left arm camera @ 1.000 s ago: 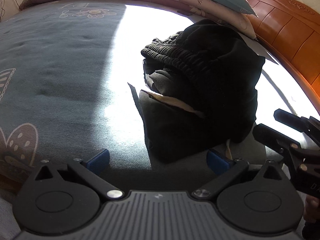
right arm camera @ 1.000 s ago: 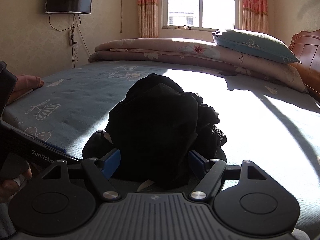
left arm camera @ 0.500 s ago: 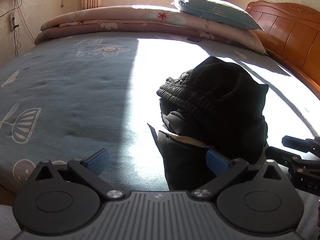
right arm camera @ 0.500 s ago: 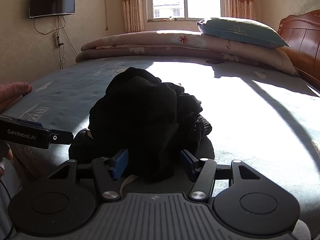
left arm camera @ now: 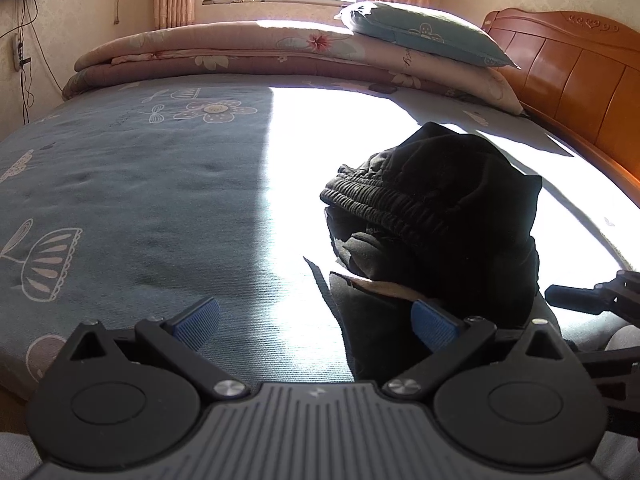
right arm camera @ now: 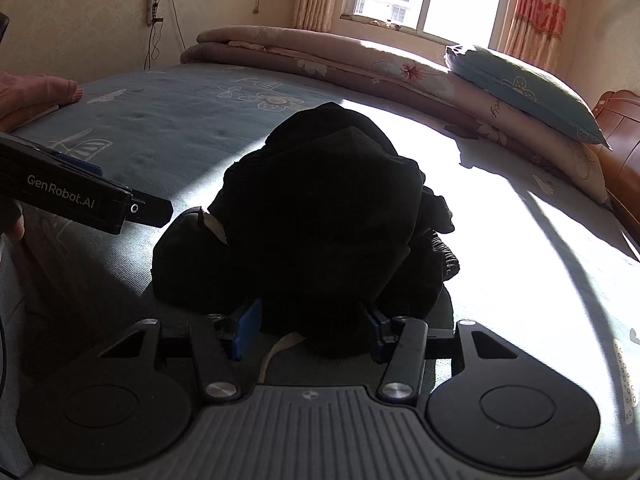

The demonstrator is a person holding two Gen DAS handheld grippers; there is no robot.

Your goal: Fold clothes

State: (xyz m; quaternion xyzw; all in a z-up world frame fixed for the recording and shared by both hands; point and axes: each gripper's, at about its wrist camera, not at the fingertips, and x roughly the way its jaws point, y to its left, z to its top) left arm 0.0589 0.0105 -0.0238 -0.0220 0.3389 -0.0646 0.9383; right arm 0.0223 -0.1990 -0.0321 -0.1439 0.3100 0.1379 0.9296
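Observation:
A heap of crumpled black clothes with a ribbed elastic waistband lies on the blue patterned bed sheet. My left gripper is open wide just left of the heap's near corner, its right pad against the dark cloth and nothing between the fingers. In the right wrist view the same black clothes fill the centre. My right gripper has its fingers half closed, pinching the heap's near bulge. The left gripper's tip pokes in from the left, and the right gripper shows at the right edge.
A rolled floral quilt and a teal pillow lie along the bed's far side. A wooden headboard runs along the right. Strong sunlight falls across the sheet's middle. Part of a person rests at the bed's left edge.
The right gripper's fingers have narrowed around the near fold of the black clothes. Both cameras have tilted up, showing more of the room. The left gripper stays open.

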